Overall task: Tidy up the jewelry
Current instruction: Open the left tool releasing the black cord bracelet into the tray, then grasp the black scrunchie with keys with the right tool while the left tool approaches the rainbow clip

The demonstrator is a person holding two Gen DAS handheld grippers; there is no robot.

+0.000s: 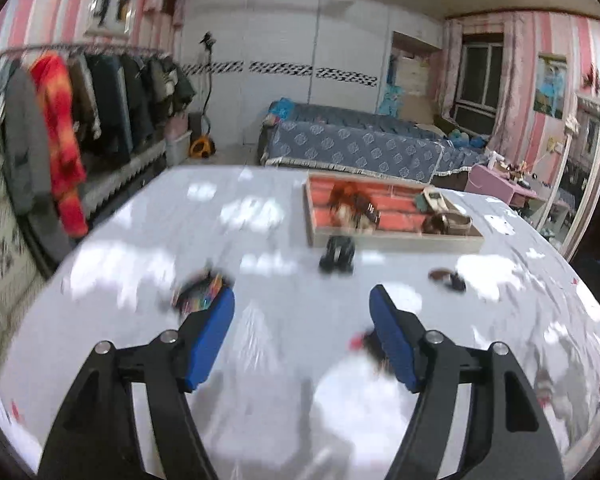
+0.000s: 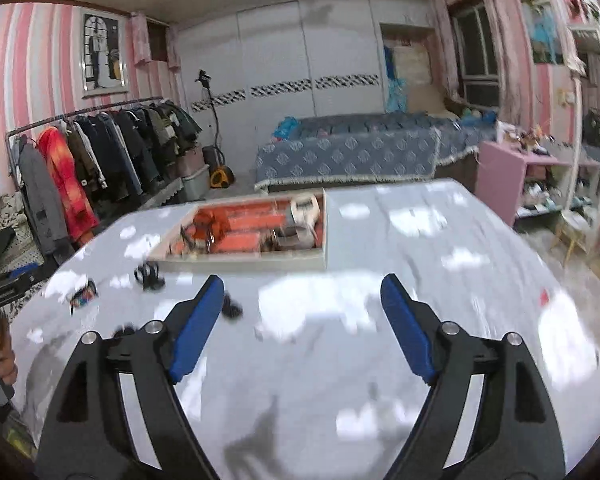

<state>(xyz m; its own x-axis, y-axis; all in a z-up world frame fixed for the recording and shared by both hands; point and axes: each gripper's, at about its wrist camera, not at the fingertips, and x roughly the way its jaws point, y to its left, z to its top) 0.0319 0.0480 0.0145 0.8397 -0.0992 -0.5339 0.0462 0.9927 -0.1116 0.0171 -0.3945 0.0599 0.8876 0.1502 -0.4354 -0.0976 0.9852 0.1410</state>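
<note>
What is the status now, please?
Left gripper open, empty. Right gripper open, empty. Jewelry tray part filled; dark pieces loose on table. Path unobstructed.

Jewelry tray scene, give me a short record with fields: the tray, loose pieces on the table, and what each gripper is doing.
tray: orange-lined jewelry tray at the far side of the table, several pieces inside, blurred
loose pieces: dark piece just in front of the tray; multicolored piece by the left finger; small dark piece toward the right
left gripper: open, holds nothing
right gripper: open, holds nothing
image quality: motion blur
</note>
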